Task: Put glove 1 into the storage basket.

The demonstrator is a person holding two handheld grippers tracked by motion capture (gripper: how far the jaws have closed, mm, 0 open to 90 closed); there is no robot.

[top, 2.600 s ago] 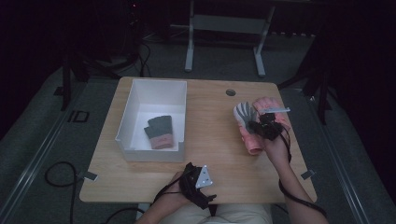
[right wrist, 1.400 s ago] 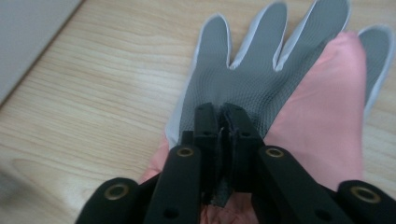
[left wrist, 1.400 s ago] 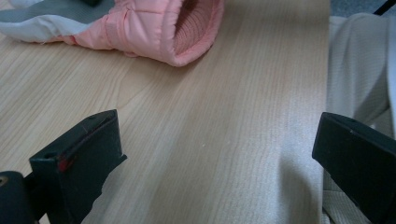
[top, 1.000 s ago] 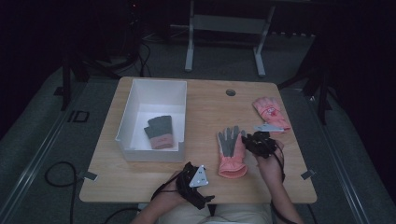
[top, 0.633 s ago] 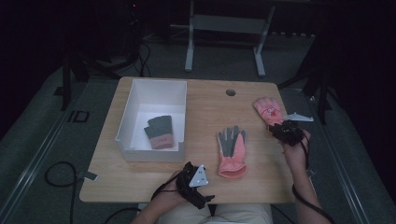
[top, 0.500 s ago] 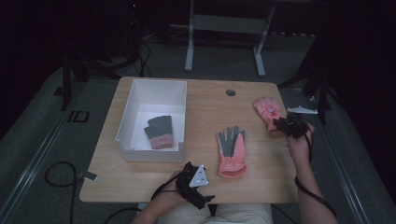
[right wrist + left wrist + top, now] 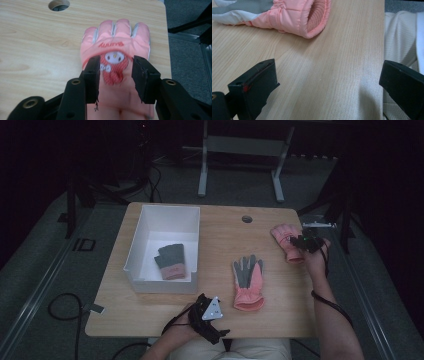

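Note:
A pink glove (image 7: 284, 236) with a cartoon patch lies back up near the table's right edge. My right gripper (image 7: 301, 243) hovers over its wrist end. In the right gripper view the glove (image 7: 117, 32) lies fingers away, and my gripper (image 7: 115, 62) straddles the patch, open; its jaws have just been opening and do not press on the fabric. A second pink glove (image 7: 248, 280), grey palm up, lies mid-table. My left gripper (image 7: 212, 316) rests at the front edge, open (image 7: 327, 82) over bare wood, with that glove's cuff (image 7: 294, 12) ahead.
A white box (image 7: 162, 210) at the table's left holds a grey and pink glove (image 7: 170, 261). A cable hole (image 7: 247, 219) sits at the back of the wooden table (image 7: 220, 245). Metal stand legs (image 7: 202, 170) rise behind, and a cable (image 7: 65, 310) lies on the floor.
My right gripper set the grey-palmed glove down mid-table, then swung right to the patch glove with its jaws spreading. The left gripper stayed put.

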